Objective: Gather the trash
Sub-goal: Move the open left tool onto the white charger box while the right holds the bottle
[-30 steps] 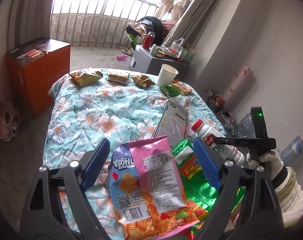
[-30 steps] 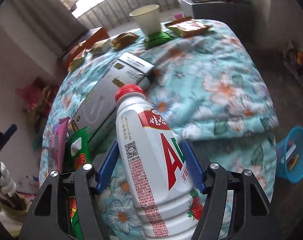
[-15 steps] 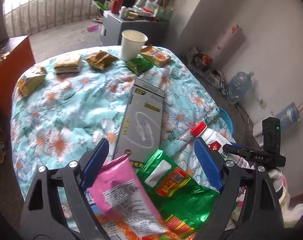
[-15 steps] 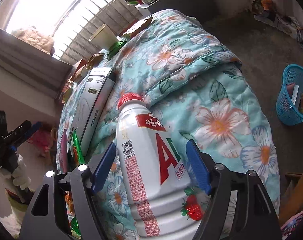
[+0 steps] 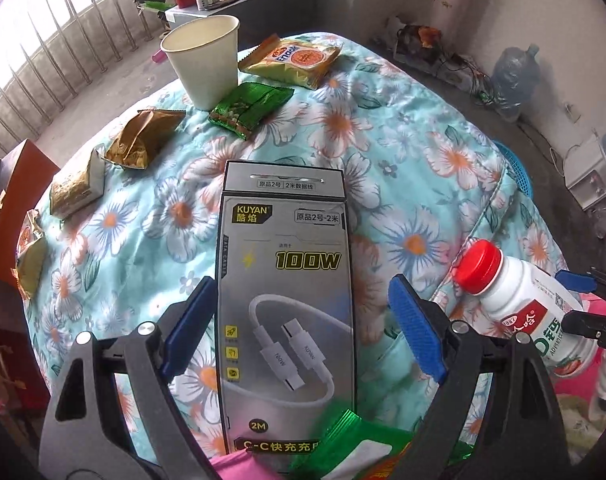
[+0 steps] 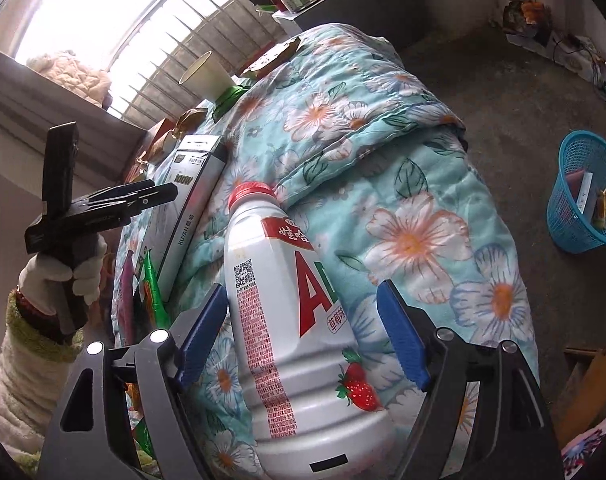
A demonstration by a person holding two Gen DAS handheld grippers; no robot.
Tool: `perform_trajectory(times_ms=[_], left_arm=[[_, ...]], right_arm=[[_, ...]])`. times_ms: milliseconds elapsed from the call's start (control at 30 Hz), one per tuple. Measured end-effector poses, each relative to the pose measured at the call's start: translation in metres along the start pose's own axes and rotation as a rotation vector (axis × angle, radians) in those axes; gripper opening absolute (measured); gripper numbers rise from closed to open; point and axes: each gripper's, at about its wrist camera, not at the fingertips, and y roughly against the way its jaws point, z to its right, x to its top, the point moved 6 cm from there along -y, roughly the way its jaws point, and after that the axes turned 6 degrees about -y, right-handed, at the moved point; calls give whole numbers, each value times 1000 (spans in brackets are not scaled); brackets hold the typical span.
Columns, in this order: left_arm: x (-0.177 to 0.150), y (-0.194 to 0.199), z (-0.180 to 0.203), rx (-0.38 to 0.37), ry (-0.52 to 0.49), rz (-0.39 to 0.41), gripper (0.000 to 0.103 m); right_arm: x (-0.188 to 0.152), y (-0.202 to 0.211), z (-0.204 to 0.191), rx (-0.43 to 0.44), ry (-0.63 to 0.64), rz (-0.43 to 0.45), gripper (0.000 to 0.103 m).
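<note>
My left gripper (image 5: 301, 328) is open and points down over a grey cable box (image 5: 283, 280) lying flat on the flowered quilt (image 5: 383, 152). The box runs between the blue pads, with a clear gap on its right side. A white drink bottle (image 6: 287, 320) with a red cap lies on the quilt between the pads of my right gripper (image 6: 303, 336). Those jaws are opening, and a gap shows at the right pad. In the left wrist view the same bottle (image 5: 523, 308) sits at the right edge.
A paper cup (image 5: 203, 64), a green packet (image 5: 251, 108), an orange snack packet (image 5: 295, 60) and brown wrappers (image 5: 143, 140) lie at the quilt's far end. Green and pink bags (image 5: 355, 448) overlap the box's near end. A blue basket (image 6: 587, 196) holding some trash stands on the floor.
The left gripper has swung off the pink and green snack bags to sit over the grey box. The right jaws have widened away from the bottle's sides.
</note>
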Motion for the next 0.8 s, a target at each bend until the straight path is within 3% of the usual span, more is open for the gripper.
perform_trajectory(times_ms=[333,633,800], left_arm=[[12,-21,-6,33,5,-29,83],[17,-46,-9,12,22,-101,84],[19,-47,-8,6,17,-95,83]], right_arm=[[1,-4,-5,-2,14,-4,75],[5,-8,-12,-32,54,-11,75],[13,-11,-17,-71,106,-12,75]])
